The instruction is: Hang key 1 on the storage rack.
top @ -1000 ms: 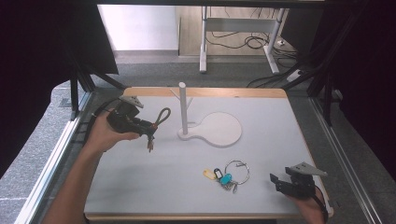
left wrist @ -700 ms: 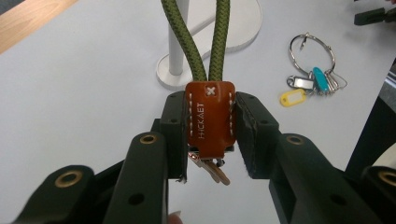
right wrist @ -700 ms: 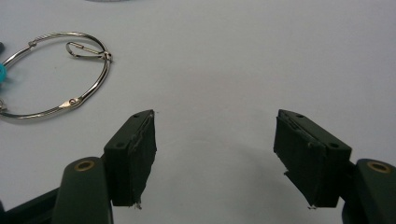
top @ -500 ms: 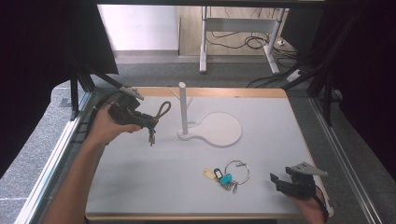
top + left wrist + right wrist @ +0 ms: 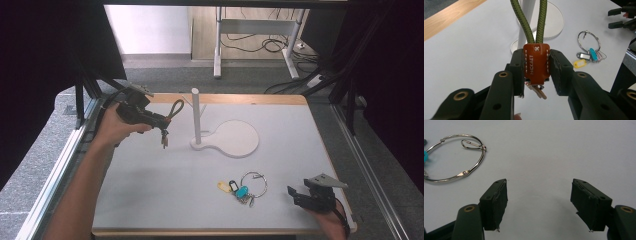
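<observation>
Lifted toward the post (image 5: 196,116), the left hand-held gripper (image 5: 537,72) is clamping the stiff leather tab (image 5: 536,62); its rope loop (image 5: 175,108) is probably dangling limp.

The key ring (image 5: 243,186) lies on the table (image 5: 150,200), before the stand (image 5: 225,137).

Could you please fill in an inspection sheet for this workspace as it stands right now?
Surface: white table top with a wooden far edge, clean.
Job's things: rope-loop keychain, green cord with a brown leather tab, held above the table beside the white post stand, loop not yet over the post.
Clutter: key ring bunch with yellow and blue tags lying flat.
Grippers: left gripper shut on the leather tab; right gripper open, low by the near right corner, holding nothing.
Cables: black cables on the floor beyond the table.
Surroundings: desk legs, grey carpet, dark curtains.
</observation>
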A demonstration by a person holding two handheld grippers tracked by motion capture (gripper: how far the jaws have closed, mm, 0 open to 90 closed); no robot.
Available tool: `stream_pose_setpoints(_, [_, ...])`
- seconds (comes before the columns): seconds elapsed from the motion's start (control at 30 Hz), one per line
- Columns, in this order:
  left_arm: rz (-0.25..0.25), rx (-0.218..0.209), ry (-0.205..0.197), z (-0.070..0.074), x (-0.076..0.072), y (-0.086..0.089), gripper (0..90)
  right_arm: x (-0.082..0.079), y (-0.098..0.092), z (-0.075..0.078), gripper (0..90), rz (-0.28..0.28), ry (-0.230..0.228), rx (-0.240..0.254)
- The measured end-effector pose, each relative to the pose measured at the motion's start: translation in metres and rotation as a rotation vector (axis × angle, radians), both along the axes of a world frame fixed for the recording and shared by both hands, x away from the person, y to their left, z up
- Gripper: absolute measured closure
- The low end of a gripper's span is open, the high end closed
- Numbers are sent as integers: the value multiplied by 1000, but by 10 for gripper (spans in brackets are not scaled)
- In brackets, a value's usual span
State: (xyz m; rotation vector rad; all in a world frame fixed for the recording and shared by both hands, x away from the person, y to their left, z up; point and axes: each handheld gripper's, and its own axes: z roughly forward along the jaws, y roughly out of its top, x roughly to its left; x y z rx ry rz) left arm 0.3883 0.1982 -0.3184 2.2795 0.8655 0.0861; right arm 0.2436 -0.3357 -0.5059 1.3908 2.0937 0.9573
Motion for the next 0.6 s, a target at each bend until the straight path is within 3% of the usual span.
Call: stream_pose_setpoints(0.6, [11, -9, 10, -1, 22, -3, 666, -1, -1, 0, 303, -6, -1, 4])
